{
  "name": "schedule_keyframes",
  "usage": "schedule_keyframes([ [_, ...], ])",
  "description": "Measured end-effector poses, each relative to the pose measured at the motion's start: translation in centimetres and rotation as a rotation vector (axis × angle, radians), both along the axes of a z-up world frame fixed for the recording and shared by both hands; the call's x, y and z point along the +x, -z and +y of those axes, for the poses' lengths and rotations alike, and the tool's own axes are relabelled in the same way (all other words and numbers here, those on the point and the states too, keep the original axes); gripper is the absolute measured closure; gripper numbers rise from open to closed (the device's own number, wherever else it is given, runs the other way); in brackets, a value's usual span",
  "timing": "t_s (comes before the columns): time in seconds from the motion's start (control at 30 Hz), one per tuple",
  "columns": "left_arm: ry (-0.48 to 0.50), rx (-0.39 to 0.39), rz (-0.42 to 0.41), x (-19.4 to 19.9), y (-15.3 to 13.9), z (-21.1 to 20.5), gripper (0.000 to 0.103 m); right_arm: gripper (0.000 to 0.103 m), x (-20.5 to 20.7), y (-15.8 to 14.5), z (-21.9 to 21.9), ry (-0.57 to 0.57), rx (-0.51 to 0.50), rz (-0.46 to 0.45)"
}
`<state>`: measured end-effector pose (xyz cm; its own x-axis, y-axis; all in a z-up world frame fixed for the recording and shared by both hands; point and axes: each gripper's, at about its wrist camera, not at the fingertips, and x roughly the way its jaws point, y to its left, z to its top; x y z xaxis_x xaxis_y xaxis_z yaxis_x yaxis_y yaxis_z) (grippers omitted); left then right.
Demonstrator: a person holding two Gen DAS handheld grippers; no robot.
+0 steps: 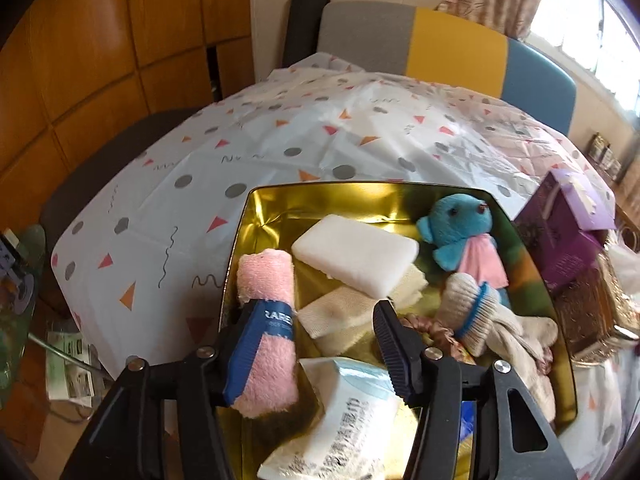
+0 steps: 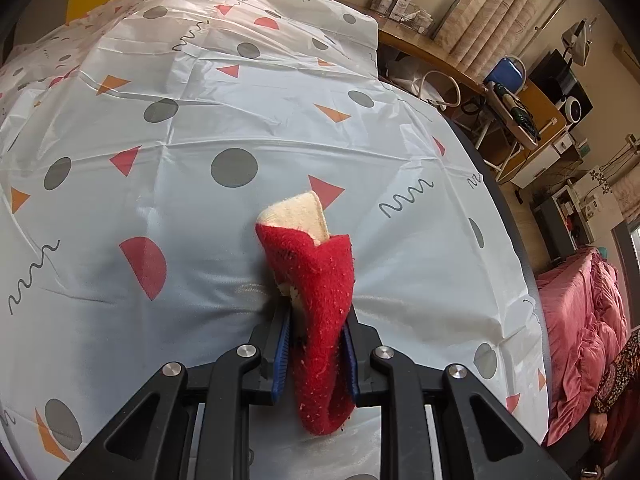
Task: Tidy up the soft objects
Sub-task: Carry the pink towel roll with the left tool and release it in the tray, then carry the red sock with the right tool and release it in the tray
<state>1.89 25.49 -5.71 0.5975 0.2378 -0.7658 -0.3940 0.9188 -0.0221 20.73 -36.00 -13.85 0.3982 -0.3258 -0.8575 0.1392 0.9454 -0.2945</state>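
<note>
My left fingers (image 1: 320,336) stand released, the pink towel roll (image 1: 267,328) leaning inside the gold tin (image 1: 256,216); right fingers (image 2: 316,354) clench a red sock (image 2: 320,312) over the bench (image 2: 200,120) (withdraw straight, avoiding snags).

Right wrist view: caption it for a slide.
Right gripper shut on a red and cream sock, held above the patterned tablecloth.

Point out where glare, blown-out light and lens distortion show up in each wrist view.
Left wrist view: the window at top right is blown out to white, the gold tin mirrors bright patches on its inner wall, and the tablecloth bulges into a dome. Right wrist view: light is softer, sheen on the tablecloth creases, straight edges curving toward dark corners.
</note>
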Motion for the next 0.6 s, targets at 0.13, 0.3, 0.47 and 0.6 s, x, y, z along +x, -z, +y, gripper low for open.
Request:
schedule_keyframes([
  [0.13,0.029,0.019,-0.025,-0.8,-0.9,-1.2,0.044,0.084,0.2,-0.1,0.2,0.033,0.001,0.003],
  [0.3,0.056,0.016,-0.047,-1.7,-1.5,-2.4,0.044,0.085,0.3,-0.8,0.2,0.092,0.088,-0.01],
  [0.47,0.085,0.021,-0.067,-2.4,-2.1,-3.7,0.044,0.085,0.9,-1.4,1.5,0.104,0.205,-0.005],
  [0.6,0.108,0.021,-0.078,-2.7,-2.3,-4.6,0.043,0.085,1.1,-1.4,4.0,0.049,0.241,0.015],
])
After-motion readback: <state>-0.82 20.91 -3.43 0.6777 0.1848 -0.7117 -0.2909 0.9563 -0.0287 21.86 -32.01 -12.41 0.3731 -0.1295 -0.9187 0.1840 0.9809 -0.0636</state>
